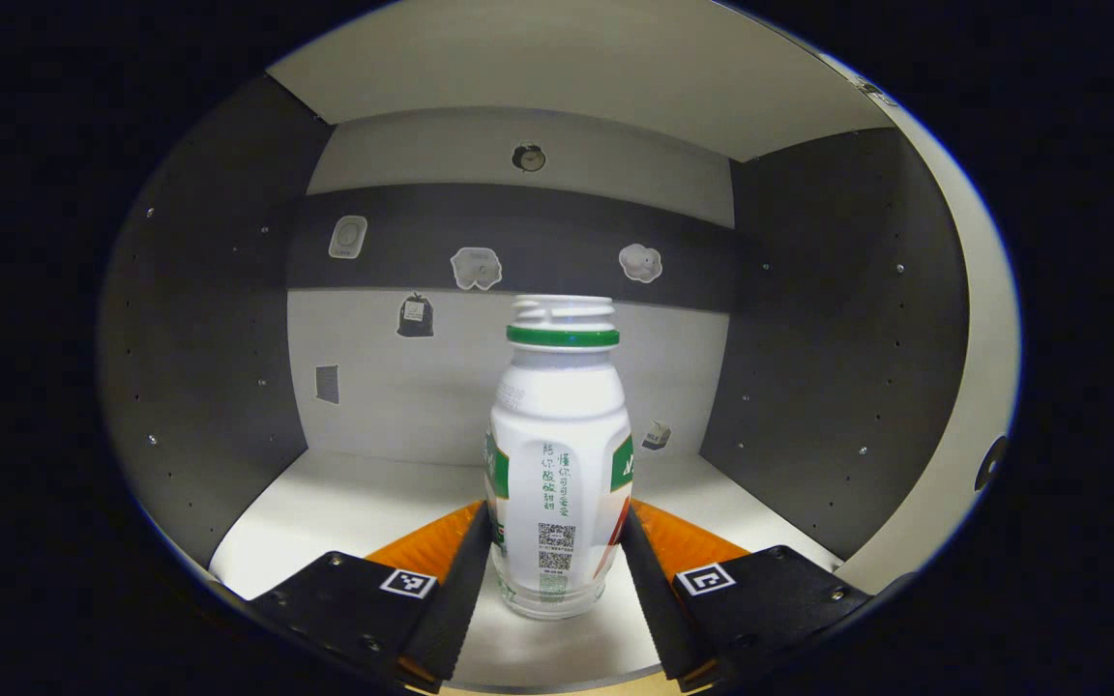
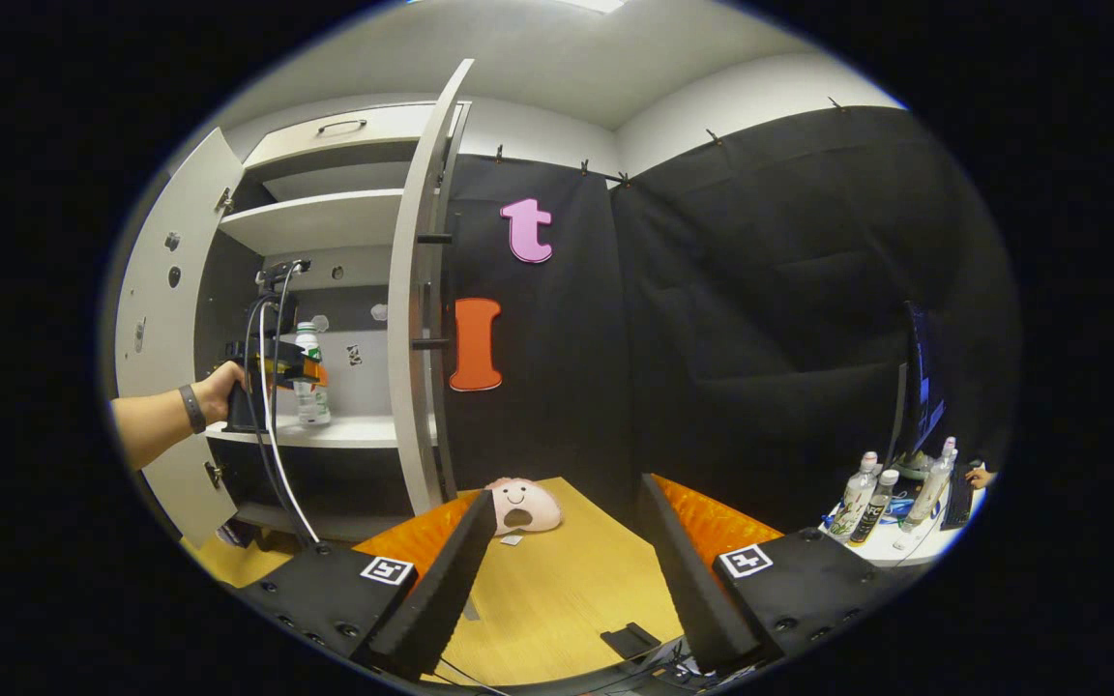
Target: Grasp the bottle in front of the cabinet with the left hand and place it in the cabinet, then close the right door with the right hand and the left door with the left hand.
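Note:
A white bottle (image 1: 557,454) with a green neck ring and no cap stands upright on the white cabinet shelf (image 1: 344,503). My left gripper (image 1: 557,527) is shut on its lower body, one finger on each side. In the right gripper view, a hand holds that left gripper (image 2: 298,372) at the shelf with the bottle (image 2: 308,387) in it. The cabinet's right door (image 2: 417,319) and left door (image 2: 156,319) both stand open. My right gripper (image 2: 567,527) hangs open over the wooden table (image 2: 557,590), right of the cabinet, with nothing between its fingers.
Dark side walls (image 1: 837,348) close in the shelf compartment, and small stickers dot its back wall (image 1: 518,377). A pink plush toy (image 2: 518,505) lies on the wooden table by the right door's foot. Several bottles (image 2: 876,503) and a monitor (image 2: 920,387) stand at far right.

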`<action>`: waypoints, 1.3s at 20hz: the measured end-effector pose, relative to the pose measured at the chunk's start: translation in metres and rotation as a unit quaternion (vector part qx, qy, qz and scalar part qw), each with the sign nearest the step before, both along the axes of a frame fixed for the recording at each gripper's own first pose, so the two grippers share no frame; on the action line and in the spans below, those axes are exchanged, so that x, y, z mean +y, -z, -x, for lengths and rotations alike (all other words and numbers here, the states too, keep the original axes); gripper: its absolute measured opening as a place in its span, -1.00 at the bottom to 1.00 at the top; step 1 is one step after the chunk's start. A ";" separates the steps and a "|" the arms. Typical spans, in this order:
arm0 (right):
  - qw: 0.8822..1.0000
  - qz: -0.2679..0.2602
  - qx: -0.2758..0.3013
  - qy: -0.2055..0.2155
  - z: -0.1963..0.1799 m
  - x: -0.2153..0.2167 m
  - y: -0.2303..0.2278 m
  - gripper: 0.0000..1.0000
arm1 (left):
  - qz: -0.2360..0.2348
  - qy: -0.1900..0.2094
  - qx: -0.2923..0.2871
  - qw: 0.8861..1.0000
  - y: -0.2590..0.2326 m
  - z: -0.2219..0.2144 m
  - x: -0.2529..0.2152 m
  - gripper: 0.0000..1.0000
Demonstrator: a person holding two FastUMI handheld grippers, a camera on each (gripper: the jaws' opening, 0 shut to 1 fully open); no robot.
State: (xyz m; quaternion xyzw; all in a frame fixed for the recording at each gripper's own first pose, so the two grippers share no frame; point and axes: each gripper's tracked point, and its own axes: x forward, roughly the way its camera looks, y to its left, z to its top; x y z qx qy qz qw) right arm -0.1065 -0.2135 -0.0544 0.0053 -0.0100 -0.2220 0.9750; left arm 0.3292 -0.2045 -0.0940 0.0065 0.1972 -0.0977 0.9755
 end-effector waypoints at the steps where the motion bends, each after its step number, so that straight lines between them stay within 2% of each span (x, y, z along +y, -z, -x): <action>1: 1.000 -0.003 -0.002 -0.001 -0.002 -0.001 -0.001 0.97 | 0.002 -0.001 0.001 1.000 0.000 0.000 0.000 0.52; 5: 1.000 -0.008 -0.001 -0.008 -0.002 0.004 0.001 0.97 | 0.010 -0.003 -0.009 1.000 -0.002 -0.001 0.001 0.64; 6: 1.000 -0.007 0.000 -0.011 -0.004 0.006 0.002 0.97 | 0.015 -0.003 -0.016 1.000 -0.005 -0.002 0.002 0.84; 7: 1.000 -0.007 0.000 -0.014 -0.005 0.008 0.002 0.97 | 0.019 -0.001 -0.021 1.000 -0.008 -0.001 0.004 0.88; 14: 0.999 -0.009 -0.004 -0.038 -0.007 0.023 -0.003 0.97 | 0.028 -0.008 -0.101 0.994 -0.078 0.036 0.019 0.89; 19: 0.997 -0.017 0.003 -0.071 -0.013 0.041 0.001 0.97 | 0.058 -0.013 -0.178 0.982 -0.147 0.092 0.037 0.93; 20: 0.997 -0.017 0.003 -0.078 -0.015 0.045 0.000 0.97 | 0.059 -0.013 -0.185 0.981 -0.155 0.105 0.040 0.84; 26: 0.989 -0.012 -0.020 -0.146 -0.033 0.083 -0.019 0.97 | 0.042 -0.029 -0.219 0.974 -0.182 0.202 0.080 0.89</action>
